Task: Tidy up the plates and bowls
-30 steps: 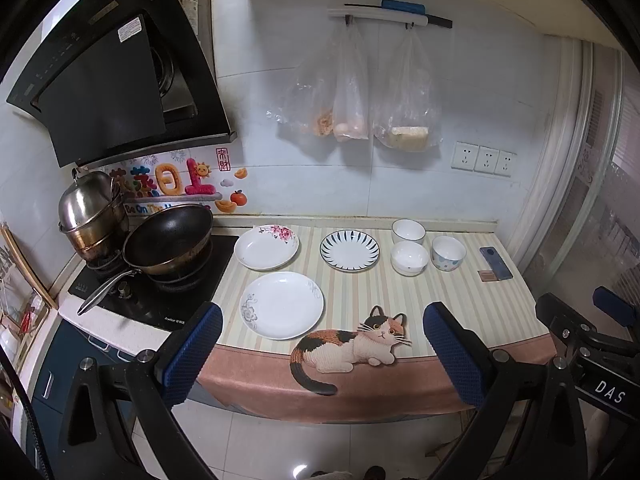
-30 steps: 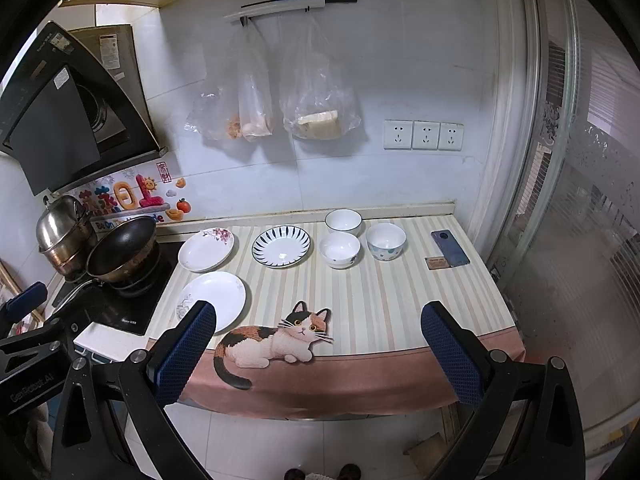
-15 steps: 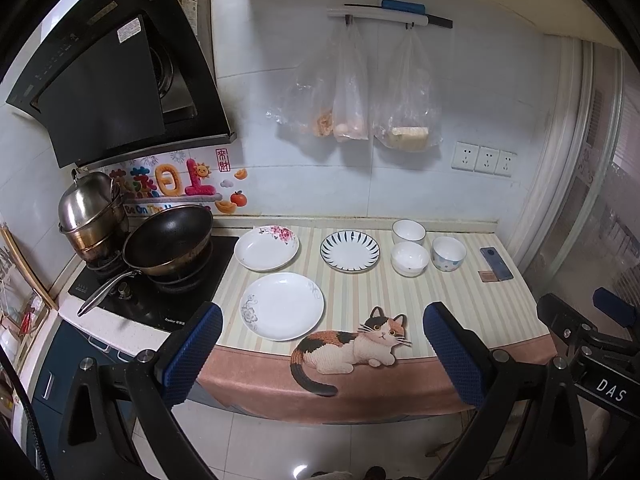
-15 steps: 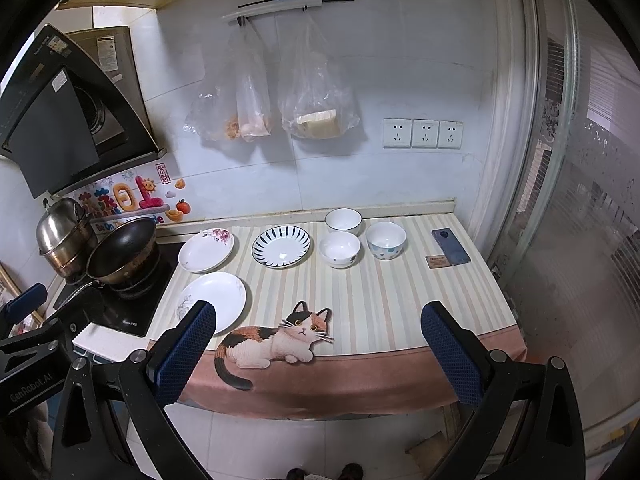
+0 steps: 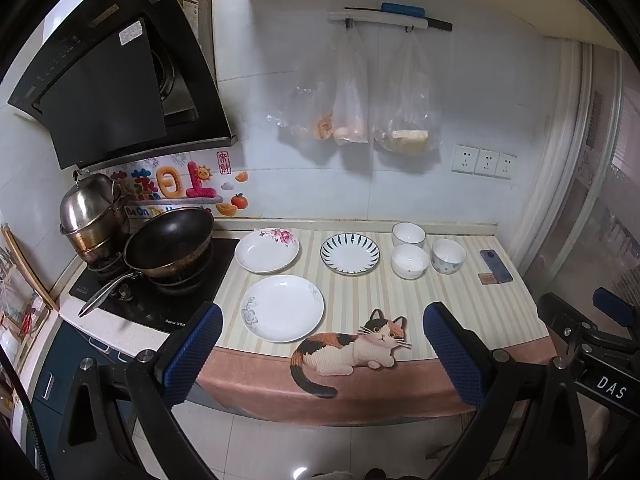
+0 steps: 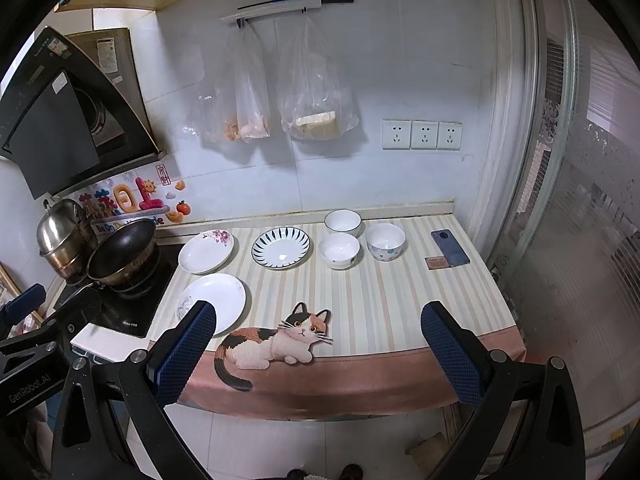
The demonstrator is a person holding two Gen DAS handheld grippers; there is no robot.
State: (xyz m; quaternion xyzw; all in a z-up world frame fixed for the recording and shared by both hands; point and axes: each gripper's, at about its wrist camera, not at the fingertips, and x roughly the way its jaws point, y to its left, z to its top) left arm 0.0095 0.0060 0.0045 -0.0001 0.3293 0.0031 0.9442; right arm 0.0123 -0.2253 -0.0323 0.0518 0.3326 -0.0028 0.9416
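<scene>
Left tongs and right tongs both spread wide, empty, off the counter. Three plates frame centre-left, three bowls centre-right, all separate, unstacked

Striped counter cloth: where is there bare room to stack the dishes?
Bare stripes lie in front of the three white bowls, between the printed cat and the dark phone. The left end is crowded: three white plates beside the black stove.
</scene>
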